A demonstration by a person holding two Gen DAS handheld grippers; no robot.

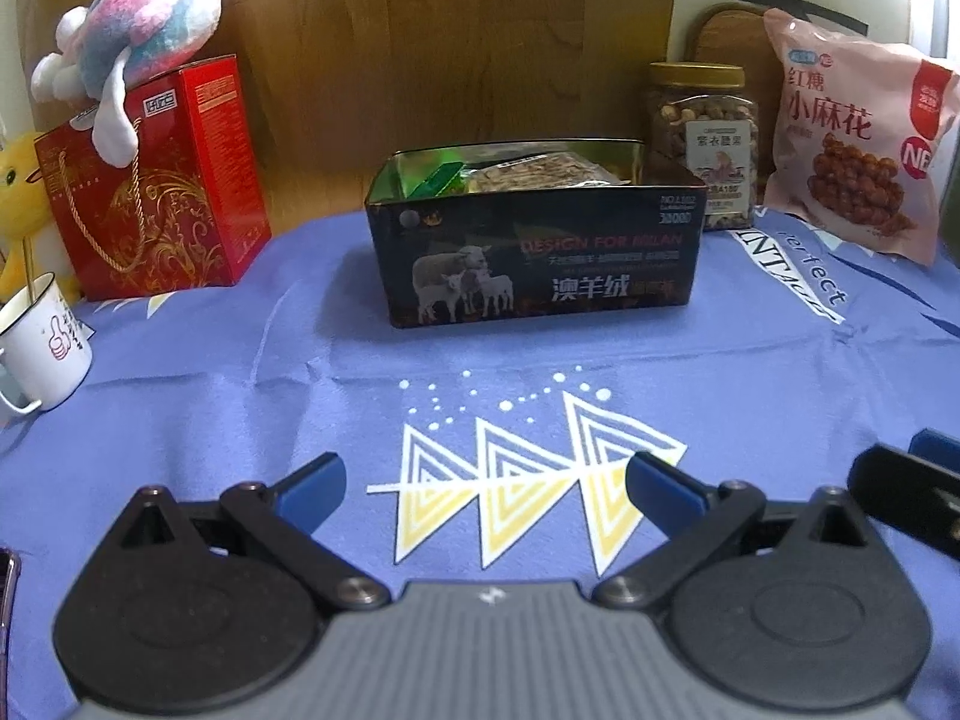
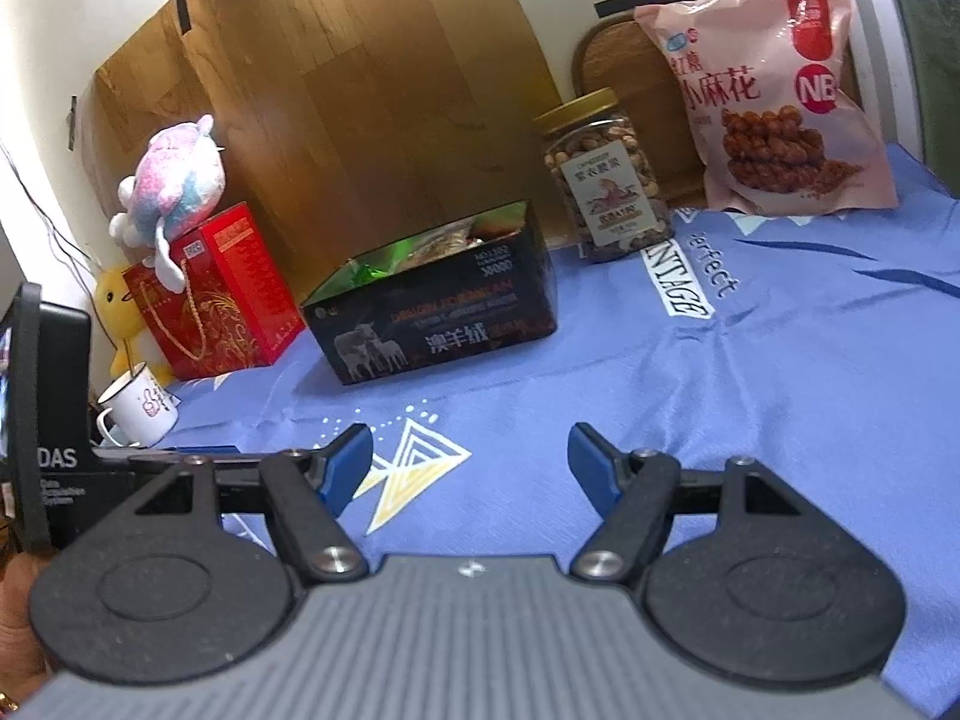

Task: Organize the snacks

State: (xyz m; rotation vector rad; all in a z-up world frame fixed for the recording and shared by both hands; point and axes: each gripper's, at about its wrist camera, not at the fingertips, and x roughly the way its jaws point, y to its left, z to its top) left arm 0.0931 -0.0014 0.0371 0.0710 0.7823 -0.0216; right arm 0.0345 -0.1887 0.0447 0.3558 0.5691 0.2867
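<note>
Blue cloth [image 1: 240, 372] with white and yellow triangle print covers the counter. Left wrist view: left gripper [image 1: 486, 483], jaws spread wide, nothing between them, low over the cloth. Black open box [image 1: 540, 258] with sheep picture stands at centre, holding a green packet [image 1: 441, 177] and a brown snack pack [image 1: 540, 171]. Just right of the box: nut jar [image 1: 702, 138], gold lid; farther right, pink snack bag [image 1: 852, 138], upright. Left: red gift box [image 1: 162, 180] with plush toy [image 1: 132, 36] on top; white mug [image 1: 42, 342] at the edge. Right wrist view: right gripper [image 2: 468, 468], jaws likewise wide and empty, above the cloth, well short of the box, jar and bag.
</note>
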